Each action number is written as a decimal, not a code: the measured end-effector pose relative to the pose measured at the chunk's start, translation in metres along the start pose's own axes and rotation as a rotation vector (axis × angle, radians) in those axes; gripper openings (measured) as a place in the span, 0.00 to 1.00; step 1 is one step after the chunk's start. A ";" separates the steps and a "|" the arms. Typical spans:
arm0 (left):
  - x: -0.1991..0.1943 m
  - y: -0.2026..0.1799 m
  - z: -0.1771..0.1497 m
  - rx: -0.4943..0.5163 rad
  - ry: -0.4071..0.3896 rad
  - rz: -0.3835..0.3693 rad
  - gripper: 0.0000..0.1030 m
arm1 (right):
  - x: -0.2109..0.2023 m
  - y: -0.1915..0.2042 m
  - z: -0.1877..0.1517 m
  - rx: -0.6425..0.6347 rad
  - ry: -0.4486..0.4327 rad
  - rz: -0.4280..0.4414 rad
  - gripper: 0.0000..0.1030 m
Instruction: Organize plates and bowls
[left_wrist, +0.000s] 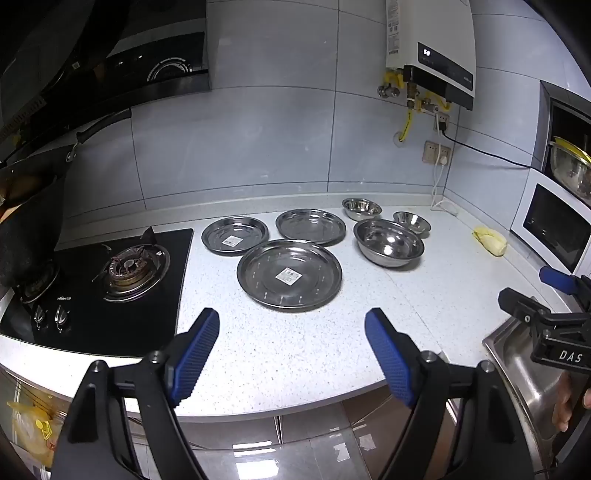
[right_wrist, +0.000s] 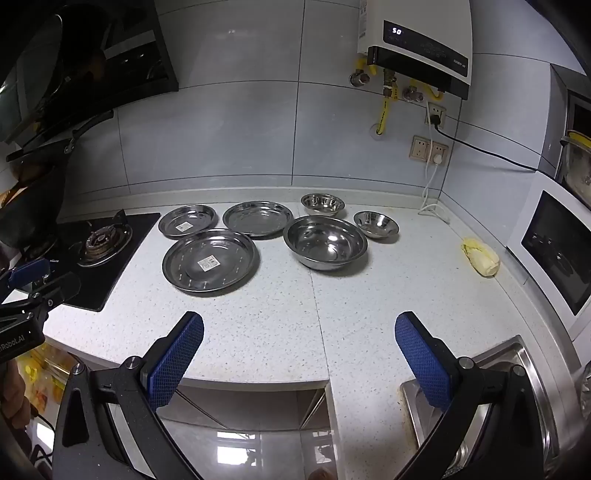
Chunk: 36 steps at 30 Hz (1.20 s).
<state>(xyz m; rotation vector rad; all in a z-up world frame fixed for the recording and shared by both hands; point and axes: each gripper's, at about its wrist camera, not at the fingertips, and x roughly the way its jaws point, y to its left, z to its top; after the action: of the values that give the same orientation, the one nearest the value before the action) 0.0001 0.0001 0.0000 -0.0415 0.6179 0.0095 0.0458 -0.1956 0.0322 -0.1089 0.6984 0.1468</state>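
Note:
Three steel plates lie on the white counter: a large plate (left_wrist: 289, 275) (right_wrist: 209, 260) in front, a small plate (left_wrist: 235, 235) (right_wrist: 187, 221) back left, a medium plate (left_wrist: 310, 226) (right_wrist: 258, 218) behind. To their right stand a large bowl (left_wrist: 388, 242) (right_wrist: 325, 242) and two small bowls (left_wrist: 361, 208) (left_wrist: 411, 222) (right_wrist: 322, 204) (right_wrist: 376, 224). My left gripper (left_wrist: 291, 323) is open and empty, held over the counter's front edge before the large plate. My right gripper (right_wrist: 299, 325) is open and empty, also at the front edge; it shows in the left wrist view (left_wrist: 554, 291).
A black gas hob (left_wrist: 110, 280) (right_wrist: 99, 243) lies at the left with a dark pan above it. A steel sink (left_wrist: 524, 369) (right_wrist: 480, 406) is at the front right. A yellow cloth (left_wrist: 489, 240) (right_wrist: 480, 256) and a white oven (left_wrist: 554, 229) are at the right.

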 end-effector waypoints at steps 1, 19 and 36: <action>0.000 0.000 0.000 -0.001 0.001 -0.001 0.79 | 0.000 0.000 0.000 -0.003 -0.001 -0.002 0.99; 0.004 -0.002 -0.002 -0.004 0.005 -0.004 0.79 | 0.002 0.001 0.002 0.002 0.002 -0.006 0.99; 0.006 -0.004 -0.005 -0.007 0.012 -0.003 0.79 | 0.004 0.002 0.003 0.003 0.006 -0.004 0.99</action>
<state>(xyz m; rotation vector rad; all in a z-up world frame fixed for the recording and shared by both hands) 0.0019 -0.0038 -0.0072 -0.0493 0.6294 0.0080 0.0508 -0.1928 0.0319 -0.1076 0.7042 0.1418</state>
